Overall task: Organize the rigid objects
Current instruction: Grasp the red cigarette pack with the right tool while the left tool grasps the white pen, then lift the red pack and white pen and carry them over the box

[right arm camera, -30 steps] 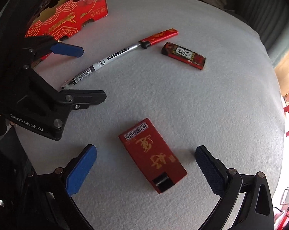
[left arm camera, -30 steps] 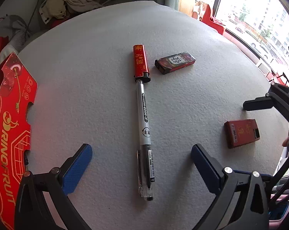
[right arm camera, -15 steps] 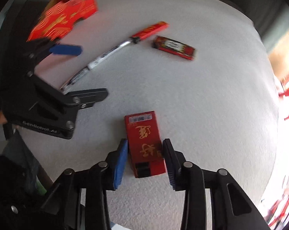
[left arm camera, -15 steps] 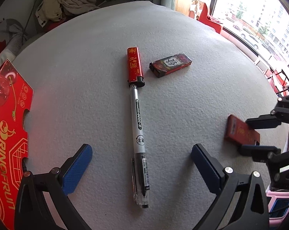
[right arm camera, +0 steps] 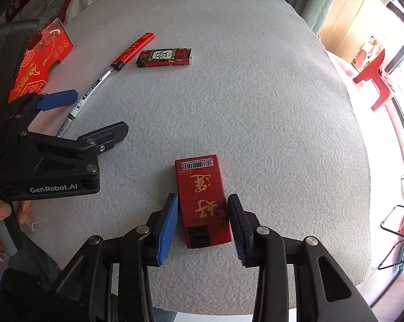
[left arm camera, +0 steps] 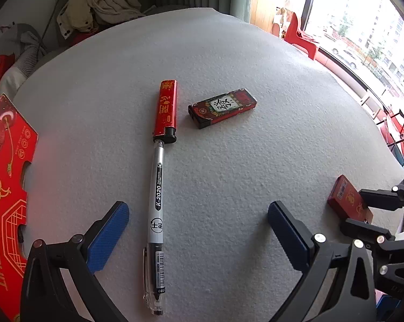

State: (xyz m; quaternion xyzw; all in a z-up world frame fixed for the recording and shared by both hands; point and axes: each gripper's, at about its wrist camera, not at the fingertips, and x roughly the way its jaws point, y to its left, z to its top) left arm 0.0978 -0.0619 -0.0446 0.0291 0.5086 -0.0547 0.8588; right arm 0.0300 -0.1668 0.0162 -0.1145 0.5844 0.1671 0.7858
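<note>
White foam table [left arm camera: 228, 53] by window | left gripper [left arm camera: 199, 230] jaws wide, empty | right gripper [right arm camera: 202, 220] jaws clamp red box [right arm camera: 202, 196]

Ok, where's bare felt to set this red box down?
Widest bare patch: the grey felt beyond the red box in the right gripper, right of the dark tile box. Crowded: the left side, where pen and red lighter lie end to end by the open left gripper and red card.
</note>
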